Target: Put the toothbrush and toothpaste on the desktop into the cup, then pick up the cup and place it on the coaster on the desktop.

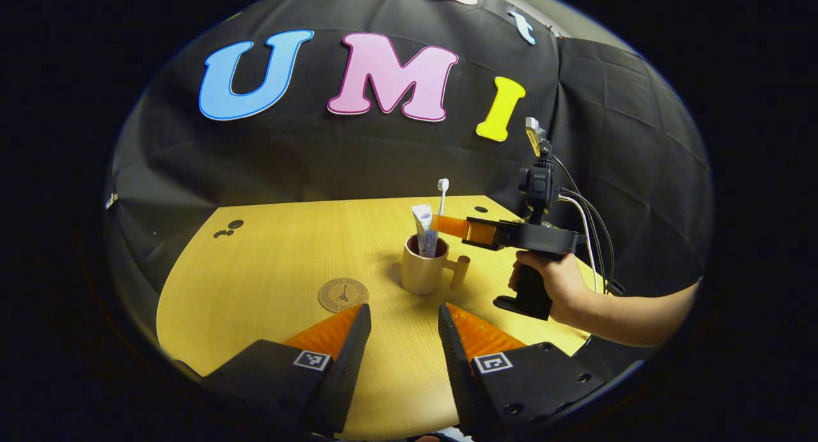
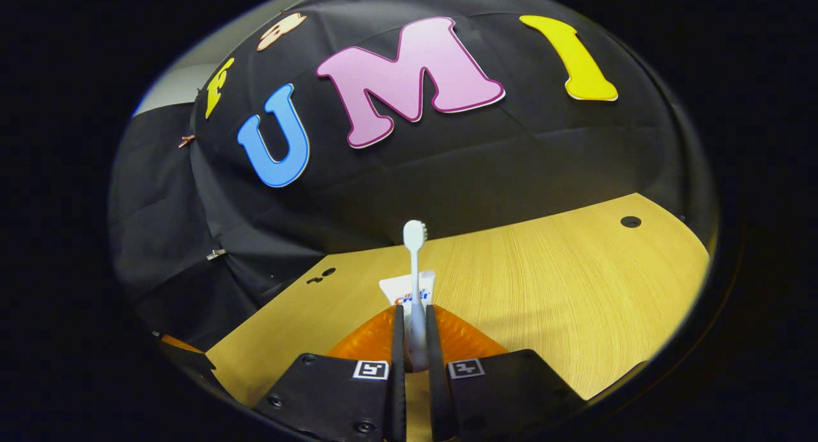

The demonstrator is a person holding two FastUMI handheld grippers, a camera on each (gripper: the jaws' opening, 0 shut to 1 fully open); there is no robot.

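Right tool [image 2: 414, 314] is clamped on the toothbrush [image 2: 414, 263], held upright over the cup [image 1: 423, 266]. Toothpaste [image 1: 424, 228] stands in the cup on the desk [image 1: 268, 263], near the coaster [image 1: 343, 294]. Left tool [image 1: 404, 314] is spread wide, holding nothing.

Bare desktop [image 1: 255, 269] around coaster [image 1: 343, 294], cup [image 1: 422, 271] beside.

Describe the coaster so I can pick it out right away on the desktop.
Start from the wooden desktop in the left gripper view and find the tan cup near its middle, with toothpaste and toothbrush standing in it. The coaster lies flat just left of and nearer than the cup, ahead of the open left gripper. It is the only flat round disc there, printed with a small tower.
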